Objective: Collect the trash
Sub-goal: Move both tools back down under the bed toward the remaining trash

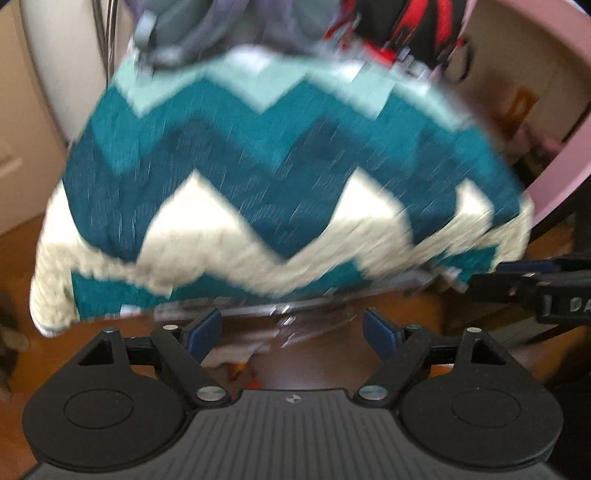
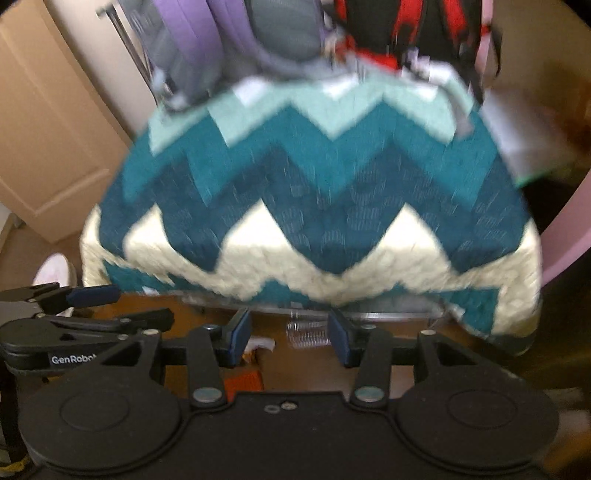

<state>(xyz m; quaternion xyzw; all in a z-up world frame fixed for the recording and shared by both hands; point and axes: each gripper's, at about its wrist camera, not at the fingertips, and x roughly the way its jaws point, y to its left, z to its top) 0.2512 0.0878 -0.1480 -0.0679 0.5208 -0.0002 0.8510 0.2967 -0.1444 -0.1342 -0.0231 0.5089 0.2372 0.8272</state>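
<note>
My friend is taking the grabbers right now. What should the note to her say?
Left gripper: open, holding nothing.
Right gripper: open, holding nothing.
Both point at the zigzag blanket draped over something, with bags piled behind it.
Trash: a clear crinkly plastic piece lies on the brown floor just ahead of the right fingers; white and orange scraps lie next to it, to its left. The pictures are blurry, so check what they are.
Done: nothing collected that I can see.
Left: pick up those pieces. No bin is in view.
</note>
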